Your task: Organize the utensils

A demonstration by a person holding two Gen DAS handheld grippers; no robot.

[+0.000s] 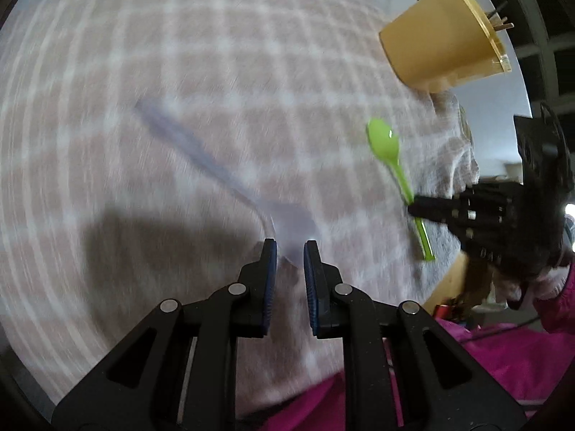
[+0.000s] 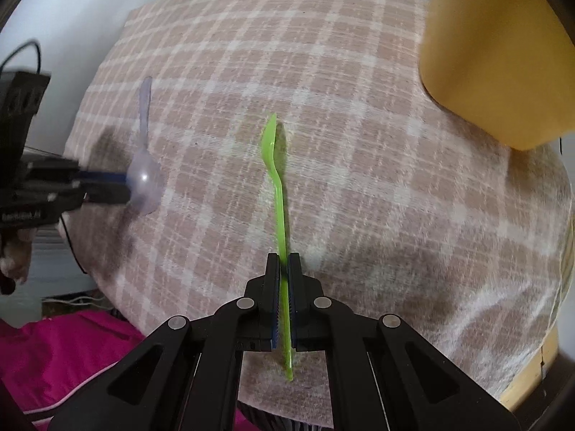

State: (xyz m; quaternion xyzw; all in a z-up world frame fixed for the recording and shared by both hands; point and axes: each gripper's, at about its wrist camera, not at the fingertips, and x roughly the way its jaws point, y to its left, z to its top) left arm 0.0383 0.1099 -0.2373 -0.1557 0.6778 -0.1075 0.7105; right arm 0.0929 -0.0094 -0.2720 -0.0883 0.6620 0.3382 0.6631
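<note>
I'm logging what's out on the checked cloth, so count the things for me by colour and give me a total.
Green: 1, the green spoon
Pale purple: 1, the purple spoon
Yellow: 1, the yellow cup
Total: 3

Both tools were matte black plastic: the left gripper (image 1: 290,248) and the right gripper (image 2: 284,262) each had two angled fingers with triangular cut-outs, round silver pins (image 1: 237,289) at the joints and ribbed blue pads (image 1: 311,287). A thin black cable (image 2: 25,52) looped off the left one. The person wore bright pink clothing (image 1: 503,362).
</note>
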